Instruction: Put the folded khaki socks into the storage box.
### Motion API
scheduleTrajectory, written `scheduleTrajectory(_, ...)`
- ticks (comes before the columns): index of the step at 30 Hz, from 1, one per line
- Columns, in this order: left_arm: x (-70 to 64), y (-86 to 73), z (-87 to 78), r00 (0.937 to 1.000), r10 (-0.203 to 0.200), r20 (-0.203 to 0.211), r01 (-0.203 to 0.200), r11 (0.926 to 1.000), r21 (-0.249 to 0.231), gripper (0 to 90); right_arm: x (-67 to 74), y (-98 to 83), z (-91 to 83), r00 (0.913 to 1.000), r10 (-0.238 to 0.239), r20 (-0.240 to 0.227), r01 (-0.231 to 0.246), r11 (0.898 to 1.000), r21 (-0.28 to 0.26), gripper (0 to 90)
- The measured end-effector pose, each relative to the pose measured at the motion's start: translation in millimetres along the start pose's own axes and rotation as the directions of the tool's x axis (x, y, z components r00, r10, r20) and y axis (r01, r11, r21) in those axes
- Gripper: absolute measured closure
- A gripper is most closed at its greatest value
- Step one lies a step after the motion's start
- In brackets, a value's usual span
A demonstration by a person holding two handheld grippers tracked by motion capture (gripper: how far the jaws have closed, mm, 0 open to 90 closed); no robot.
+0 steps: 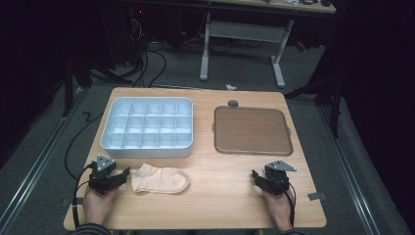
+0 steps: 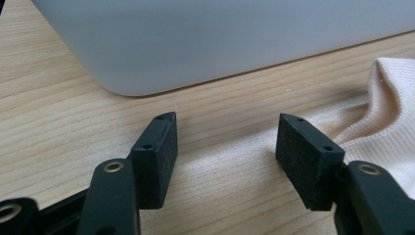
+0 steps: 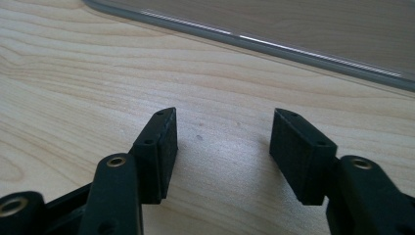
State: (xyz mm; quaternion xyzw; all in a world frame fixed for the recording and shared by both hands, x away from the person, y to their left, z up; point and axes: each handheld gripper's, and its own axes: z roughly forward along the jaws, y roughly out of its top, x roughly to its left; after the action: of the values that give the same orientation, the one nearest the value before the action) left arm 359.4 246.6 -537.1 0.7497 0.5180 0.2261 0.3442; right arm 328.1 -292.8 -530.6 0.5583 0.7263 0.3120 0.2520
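Observation:
A pale peach sock (image 1: 160, 179) lies flat on the wooden table (image 1: 220, 205), just in front of a white divided box (image 1: 148, 128). My left gripper (image 1: 123, 175) rests on the table at the sock's left end, its jaws open and holding nothing. In the left gripper view the sock (image 2: 391, 122) lies to the right of the open gripper (image 2: 225, 147), and the box wall (image 2: 195, 44) stands ahead. My right gripper (image 1: 256, 177) rests near the front right, open and holding nothing. In the right gripper view the open gripper (image 3: 222, 147) points at the rim of a brown tray (image 3: 274, 46).
The brown tray (image 1: 252, 130) with a grey rim sits at the back right of the table, its inside bare. The white box has several bare compartments. A small grey disc (image 1: 233, 103) lies behind the tray. Beyond the table stand a desk frame and floor cables.

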Motion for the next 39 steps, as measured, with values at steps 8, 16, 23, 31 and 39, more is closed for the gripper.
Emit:
scheduleTrajectory(8,-0.8,-1.1,-1.6,0.9989,-0.037,0.029,0.037,0.9993,-0.007,38.2,5.3,0.0,-3.4,0.9997,0.026,0.002,-0.026,1.0,-0.014,53.5)
scheduleTrajectory(16,-1.4,0.0,-6.2,0.9931,-0.087,0.079,0.089,0.9959,-0.02,39.9,20.3,5.2,-6.6,0.998,0.011,-0.062,-0.013,0.999,-0.04,56.1)
scheduleTrajectory(23,-8.8,1.4,-23.6,0.9799,-0.108,0.168,0.126,0.9871,-0.099,40.8,39.0,10.5,-12.4,0.9933,-0.016,-0.114,0.008,0.997,-0.071,57.0)
scheduleTrajectory(31,-28.1,2.1,-25.1,0.9804,-0.049,0.191,0.069,0.993,-0.097,39.4,69.4,17.2,-12.6,0.9779,-0.069,-0.197,0.05,0.994,-0.098,58.0)
scheduleTrajectory(39,-37.3,-4.1,-17.1,0.9817,-0.04,0.186,0.053,0.9964,-0.066,38.5,107.3,28.4,-4.3,0.95,-0.107,-0.293,0.08,0.991,-0.103,60.0)
